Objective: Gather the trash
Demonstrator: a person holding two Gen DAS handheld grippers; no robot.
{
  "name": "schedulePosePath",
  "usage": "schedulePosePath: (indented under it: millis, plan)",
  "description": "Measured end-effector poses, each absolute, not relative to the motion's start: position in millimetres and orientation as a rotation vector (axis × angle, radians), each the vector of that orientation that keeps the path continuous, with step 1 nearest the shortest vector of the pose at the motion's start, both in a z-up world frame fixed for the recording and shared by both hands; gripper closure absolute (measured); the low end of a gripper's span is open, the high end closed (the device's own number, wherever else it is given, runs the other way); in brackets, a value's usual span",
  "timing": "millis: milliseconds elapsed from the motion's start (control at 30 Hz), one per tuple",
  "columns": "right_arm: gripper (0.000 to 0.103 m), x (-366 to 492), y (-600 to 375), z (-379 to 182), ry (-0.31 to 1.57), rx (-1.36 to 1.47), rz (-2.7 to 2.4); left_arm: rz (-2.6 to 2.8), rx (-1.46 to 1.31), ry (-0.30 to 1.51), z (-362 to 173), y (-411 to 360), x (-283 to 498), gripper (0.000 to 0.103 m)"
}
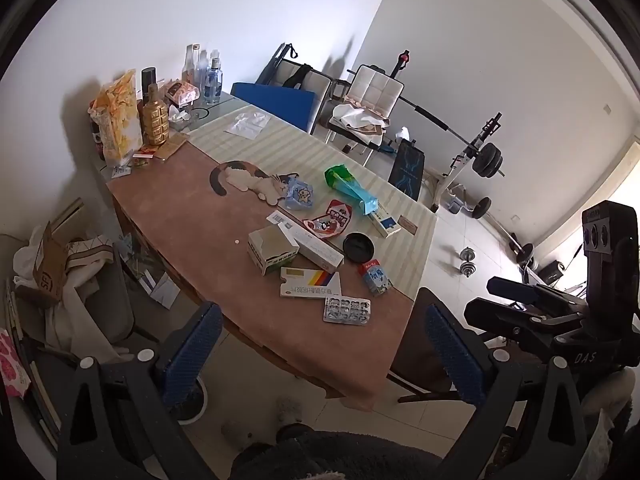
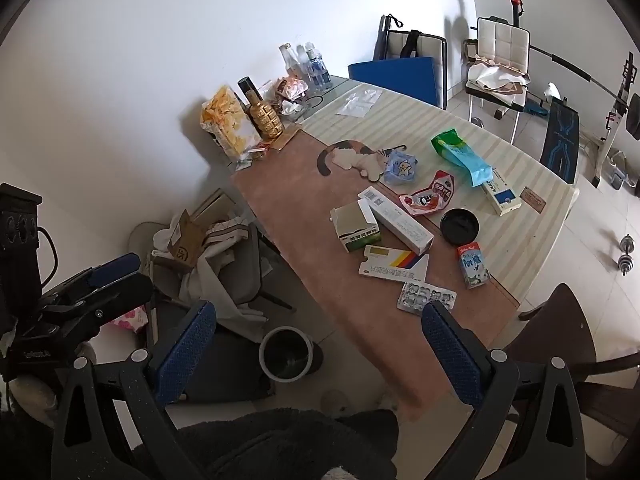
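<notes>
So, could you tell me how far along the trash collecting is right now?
Nothing looks done: the bin on the floor beside the table looks nearly empty. Nothing is in hand: the left gripper and right gripper are both open and empty, short of the table. Left to collect: the blister pack, milk carton, red wrapper, green-blue bag and the boxes.

matt brown cloth table cover (image 2: 296, 208), shiny foil blister pack (image 2: 426, 297), cardboard medicine box (image 2: 356, 233), glossy gold bottle (image 2: 266, 118)

left claw (image 1: 322, 354): wide open, empty | right claw (image 2: 320, 354): wide open, empty
</notes>
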State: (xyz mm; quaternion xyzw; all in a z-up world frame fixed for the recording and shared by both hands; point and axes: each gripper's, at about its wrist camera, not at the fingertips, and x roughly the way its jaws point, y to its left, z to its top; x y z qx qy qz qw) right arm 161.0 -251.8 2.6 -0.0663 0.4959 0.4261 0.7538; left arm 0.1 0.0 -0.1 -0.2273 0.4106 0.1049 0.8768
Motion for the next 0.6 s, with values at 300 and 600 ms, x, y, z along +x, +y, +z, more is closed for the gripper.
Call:
schedulePosePath:
  millis: [300,600]
  plan:
    - [0.000,159.0,-245.0,0.8,1.102,-0.162,0.948,0.224,-0.486,0.848,2.4,-0.3,-7.5,0.000]
    - [0.000,161.5,-245.7,1.8,1.105,-0.164,0.961,0.215,-0.490,0.864,0.2,2.1,-1.8,0.000]
